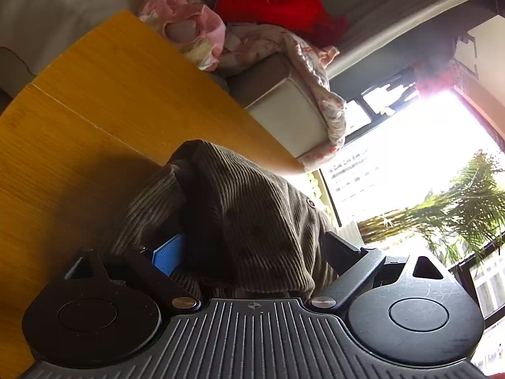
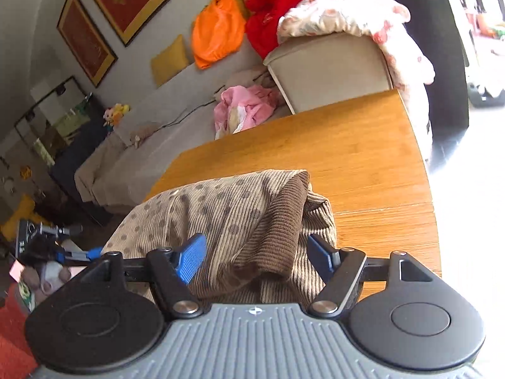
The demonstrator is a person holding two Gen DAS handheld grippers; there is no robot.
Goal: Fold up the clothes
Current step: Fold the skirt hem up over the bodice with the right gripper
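A brown corduroy garment (image 1: 252,208) with darker dots lies bunched on the wooden table (image 1: 104,101). In the left wrist view it fills the gap between the wide-spread jaws of my left gripper (image 1: 252,249) and drapes over the right one. The blue left pad (image 1: 169,255) shows beside the cloth without pinching it. In the right wrist view the same garment (image 2: 221,218), with a ribbed dark cuff folded over it, sits between the blue pads (image 2: 191,257) of my right gripper (image 2: 255,255). Those jaws stand apart and do not squeeze the cloth.
Beyond the table stands a beige sofa (image 2: 331,72) with a pink garment (image 2: 246,107), a red garment (image 2: 274,9), a floral blanket (image 2: 363,15) and an orange pumpkin cushion (image 2: 217,31). A bright window (image 1: 410,158) lies past the table's right edge (image 2: 423,164).
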